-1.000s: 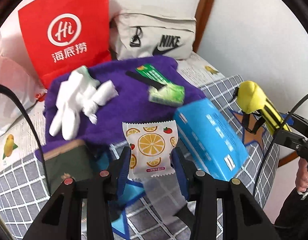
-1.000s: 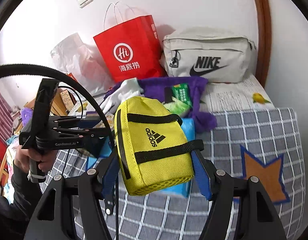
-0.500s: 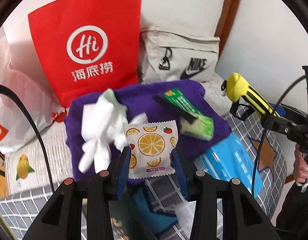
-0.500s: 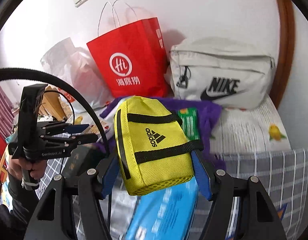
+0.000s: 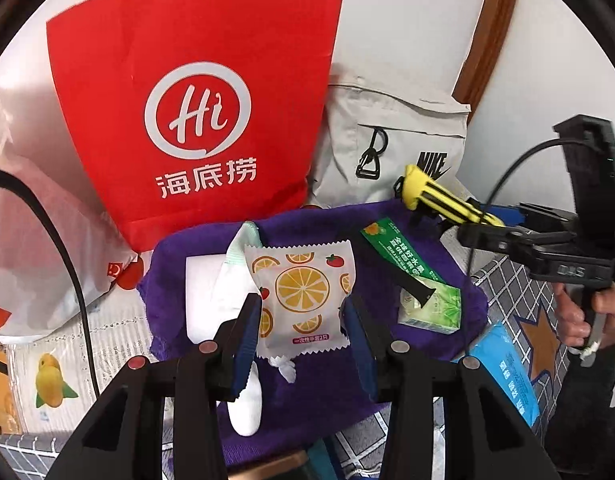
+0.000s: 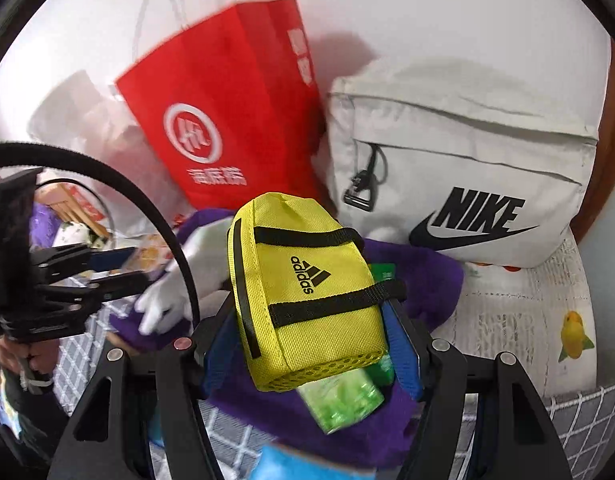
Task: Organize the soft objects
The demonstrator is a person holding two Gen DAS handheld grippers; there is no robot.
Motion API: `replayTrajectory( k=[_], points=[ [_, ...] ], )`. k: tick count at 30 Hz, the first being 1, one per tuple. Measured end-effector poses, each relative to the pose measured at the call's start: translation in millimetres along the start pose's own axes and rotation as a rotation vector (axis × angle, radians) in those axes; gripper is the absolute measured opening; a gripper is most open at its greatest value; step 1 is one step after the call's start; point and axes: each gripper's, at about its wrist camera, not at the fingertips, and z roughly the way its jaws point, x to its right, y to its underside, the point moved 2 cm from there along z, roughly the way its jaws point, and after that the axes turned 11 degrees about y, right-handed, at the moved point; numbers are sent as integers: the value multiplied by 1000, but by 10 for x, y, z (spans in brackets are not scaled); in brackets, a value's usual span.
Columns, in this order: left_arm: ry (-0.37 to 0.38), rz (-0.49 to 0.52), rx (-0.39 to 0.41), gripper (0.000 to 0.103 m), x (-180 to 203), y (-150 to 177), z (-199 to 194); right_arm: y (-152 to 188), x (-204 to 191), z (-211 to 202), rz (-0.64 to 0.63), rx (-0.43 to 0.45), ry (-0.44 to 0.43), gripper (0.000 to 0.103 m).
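Note:
My left gripper [image 5: 301,322] is shut on a white packet printed with orange slices [image 5: 301,300] and holds it above the purple towel [image 5: 327,376]. My right gripper [image 6: 311,344] is shut on a yellow Adidas pouch [image 6: 307,300] and holds it over the same towel [image 6: 423,280]; the pouch [image 5: 431,196] also shows at the right of the left wrist view. White gloves [image 5: 211,296] and a green tissue pack [image 5: 431,308] lie on the towel. The left gripper [image 6: 107,268] shows at the left of the right wrist view.
A red paper bag [image 5: 195,100] and a grey Nike bag [image 6: 467,168] stand against the wall behind the towel. A blue pack [image 5: 507,372] lies on the checked bedcover at the right. A white plastic bag [image 5: 23,240] sits at the left.
Both grippers have moved forward towards the red bag and the Nike bag, still holding the packet and the pouch. The towel now lies right under them.

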Motion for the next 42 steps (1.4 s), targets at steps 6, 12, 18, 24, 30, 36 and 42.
replayTrajectory(
  k=[6,12,18,24,30,36,42],
  points=[
    [11,-16,-10,40,-101,58,122,-4,116,415,3,-75,44,67],
    [20,-33,-14,40,-175,113,178,50,162,668,-3,-125,53,67],
    [22,-42,-31,40,-200,140,262,88,186,817,-11,-143,54,67],
    [28,-36,-58,40,-170,156,362,138,200,934,-28,-167,39,67],
    [32,-20,-98,40,-75,206,518,153,271,999,-33,-200,22,71],
    [18,-20,-151,41,-63,258,701,84,293,852,-45,-151,19,83],
    [2,-10,-164,45,-41,294,740,17,257,661,-74,-93,38,83]
  ],
)
